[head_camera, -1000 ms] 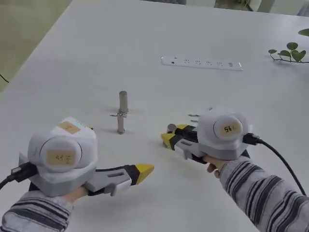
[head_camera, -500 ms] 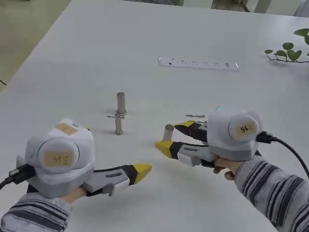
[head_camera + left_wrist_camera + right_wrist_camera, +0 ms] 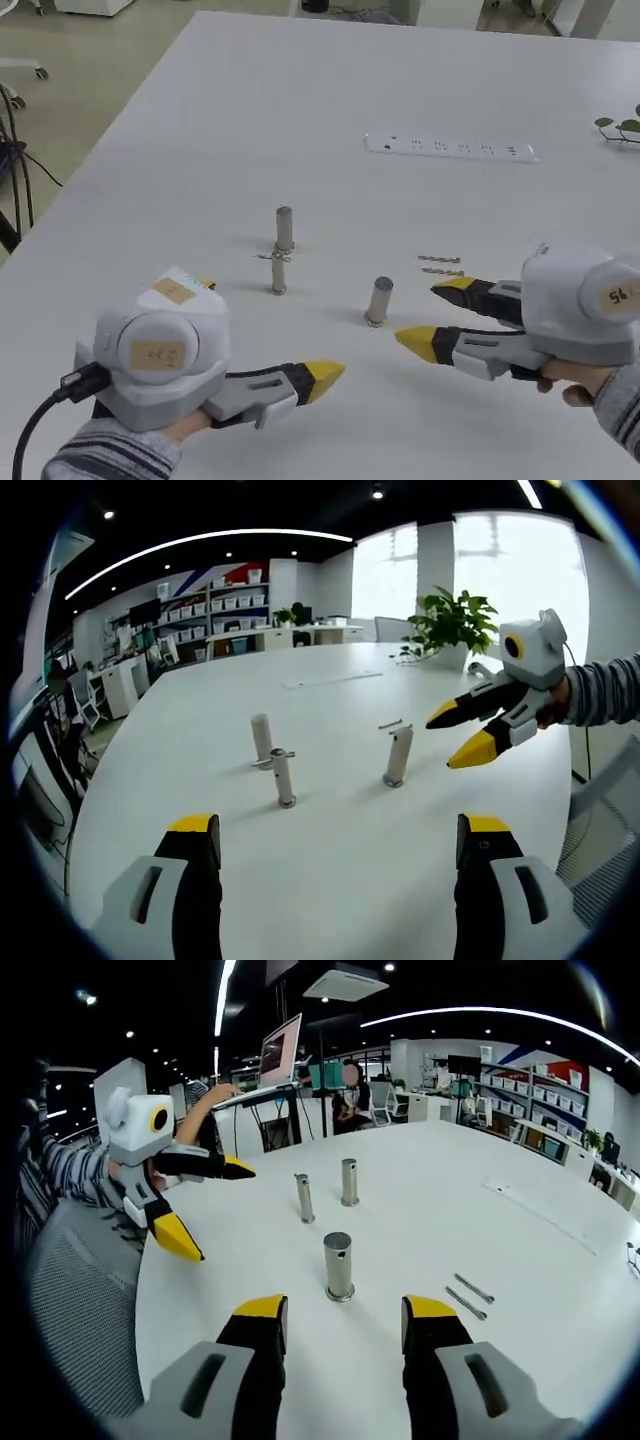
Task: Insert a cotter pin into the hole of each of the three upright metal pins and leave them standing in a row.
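1. Right claw is wide open with nothing in it. Its yellow tips aim at the lone metal pin, which stands upright just ahead of them on the worktop.
2. Left claw is spread wide too, and empty. It sits low over the worktop, well short of all the pins.
3. Off to my left, the other two stand one behind the other: the far pin and the front pin. The front one looks to have a fitted cotter pin through its top, though it's too small to be sure.
4. Two loose cotter pins lie flat on the worktop, just beside the upper tip of my right claw.
5. First worry: I swing the right claw over for a loose cotter pin and a tip clips the lone metal pin. It's tall on a small base, so I reckon it topples easily.
6. Second worry: those cotter pins are thin and lie flat. The tips may skid over one or flick it away instead of pinching it.
7. Third worry: pushing a cotter pin sideways into the hole could tip the metal pin over unless my left claw steadies it.
8. Last one: the lone metal pin stands apart from the pair. Nudging it into the row could knock down the finished front pin.
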`<state>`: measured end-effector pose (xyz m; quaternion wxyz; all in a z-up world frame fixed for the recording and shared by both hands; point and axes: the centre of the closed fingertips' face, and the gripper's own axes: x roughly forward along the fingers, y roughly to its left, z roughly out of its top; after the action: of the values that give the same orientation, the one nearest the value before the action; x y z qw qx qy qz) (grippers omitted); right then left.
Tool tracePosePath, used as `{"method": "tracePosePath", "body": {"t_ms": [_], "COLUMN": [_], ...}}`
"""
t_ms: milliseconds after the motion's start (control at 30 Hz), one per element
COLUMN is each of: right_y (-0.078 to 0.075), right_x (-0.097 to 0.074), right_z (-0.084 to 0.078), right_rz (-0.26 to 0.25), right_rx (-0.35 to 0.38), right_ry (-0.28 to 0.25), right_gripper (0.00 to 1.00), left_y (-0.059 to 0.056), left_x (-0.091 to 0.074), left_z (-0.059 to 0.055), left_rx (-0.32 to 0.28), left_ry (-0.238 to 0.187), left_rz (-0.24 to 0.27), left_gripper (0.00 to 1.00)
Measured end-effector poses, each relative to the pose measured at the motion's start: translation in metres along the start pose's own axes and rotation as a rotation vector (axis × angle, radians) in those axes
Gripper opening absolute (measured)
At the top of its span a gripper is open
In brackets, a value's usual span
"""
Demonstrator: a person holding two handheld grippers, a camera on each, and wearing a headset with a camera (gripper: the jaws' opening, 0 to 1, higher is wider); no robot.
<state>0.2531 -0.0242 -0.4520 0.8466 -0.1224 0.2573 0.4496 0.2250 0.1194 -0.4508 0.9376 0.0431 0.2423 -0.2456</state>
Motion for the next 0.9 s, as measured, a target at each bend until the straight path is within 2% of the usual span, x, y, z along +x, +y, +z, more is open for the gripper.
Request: {"method": "tracePosePath", "body": {"t_ms": [267,533,733,900], "right_y": [-0.024,-0.046,-0.056,-0.061], "right_x": [0.0,0.002,0.005,0.011], "right_z": [-0.003,-0.001,0.001,0.004], "right_rz": [-0.009,-0.03,-0.037,-0.031], "right_rx": [-0.044,-0.07,-0.065,-0.107], "right_ry": [0.047,0.096,0.118,0.15], "right_gripper": [0.4,0.35,0.33,0.32], "left_y": [0.002,-0.002,-0.003,-0.001], "left_x": [-0.002,0.0,0.0,0.001], "left_z": [0.001,0.0,0.002,0.0], "left_rx": [-0.006,0.016,0.019,0.02], "left_ry": [-0.017,-0.011,-0.019,-0.008], "left_rz": [0.011,0.001,-0.006,-0.005], "left_gripper": [0.97,0.97,0.97,0.96]}}
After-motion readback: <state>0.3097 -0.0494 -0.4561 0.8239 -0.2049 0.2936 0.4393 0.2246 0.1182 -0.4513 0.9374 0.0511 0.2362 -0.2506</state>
